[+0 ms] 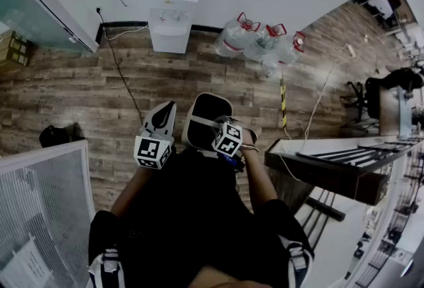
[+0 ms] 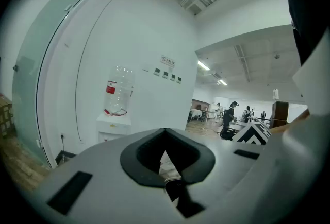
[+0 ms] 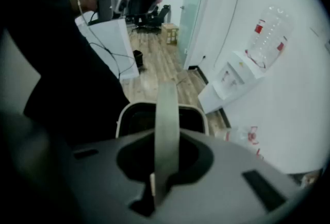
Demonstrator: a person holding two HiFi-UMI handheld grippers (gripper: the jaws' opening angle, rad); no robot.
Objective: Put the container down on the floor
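Note:
In the head view a white container [image 1: 207, 113] with a dark inside hangs over the wood floor, in front of the person's body. A pale band handle [image 1: 207, 123] crosses its mouth. My right gripper [image 1: 224, 142] is shut on that handle and carries the container. In the right gripper view the handle [image 3: 166, 130] runs straight up through the jaws of my right gripper [image 3: 154, 187], with the container's rim [image 3: 202, 115] beyond it. My left gripper [image 1: 167, 111] is just left of the container, fingers together and holding nothing. In its own view my left gripper [image 2: 172, 182] shows only its grey body.
A water dispenser [image 1: 171, 28] with a bottle on top stands at the far wall, and several water jugs [image 1: 260, 42] lie on the floor to its right. A dark desk [image 1: 331, 167] is at the right, a white mesh panel [image 1: 46, 207] at the left. A cable [image 1: 122, 78] crosses the floor.

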